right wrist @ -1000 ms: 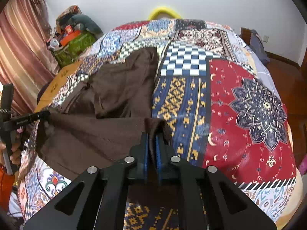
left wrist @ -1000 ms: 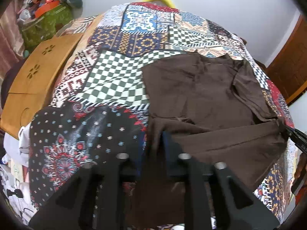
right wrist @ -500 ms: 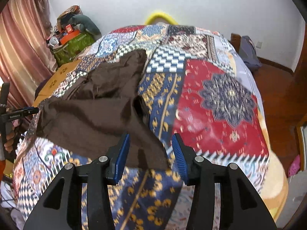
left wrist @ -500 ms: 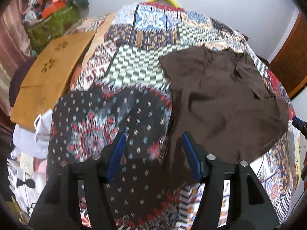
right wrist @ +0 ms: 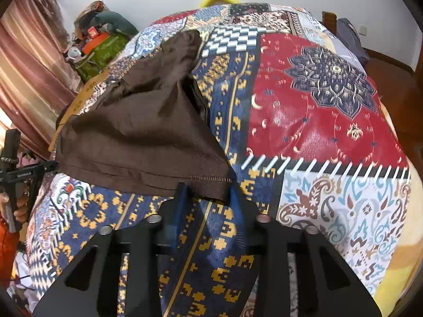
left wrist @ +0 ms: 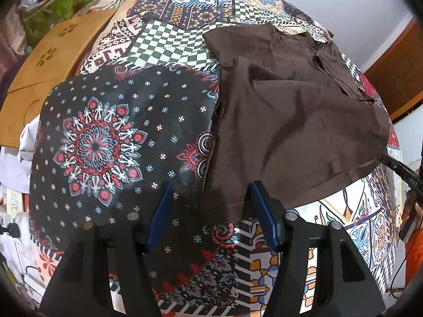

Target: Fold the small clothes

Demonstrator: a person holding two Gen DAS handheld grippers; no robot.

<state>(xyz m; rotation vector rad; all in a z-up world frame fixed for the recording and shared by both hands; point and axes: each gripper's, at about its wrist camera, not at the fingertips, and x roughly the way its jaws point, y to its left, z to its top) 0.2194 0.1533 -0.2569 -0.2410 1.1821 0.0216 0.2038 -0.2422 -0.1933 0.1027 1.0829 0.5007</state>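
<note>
Patchwork bedding is filling both of my views, a bed (left wrist: 95, 142) with a pale wall behind it and curtains off to one side in the right wrist view

My left claw (left wrist: 211, 216) is hanging wide, blue pads well apart and gripping nothing; the near stitched hem of the brown garment (left wrist: 290, 121) is lying between and just beyond its fingers, resting on the bed. My right claw (right wrist: 207, 200) is also standing spread and holding nothing, with the garment's other near corner lying at its fingertips; whether the pads are brushing the cloth there I cannot tell.

Moving outward, the brown garment is sitting on the bed as a doubled-over piece: I am seeing one layer lying over another, with a loose edge showing underneath along the right claw's side. I am judging that one fold is down and released. What is left, as I am reading it, is smoothing the rumpled far part, which is bunching near what looks like a neck or sleeve, and at least one more fold to make it compact.

As for containers, I am seeing a green bag (right wrist: 101, 51) beyond the bed with orange and red items sitting on top of it; its inside is hidden from me. No basket or box for folded clothes is showing
</note>
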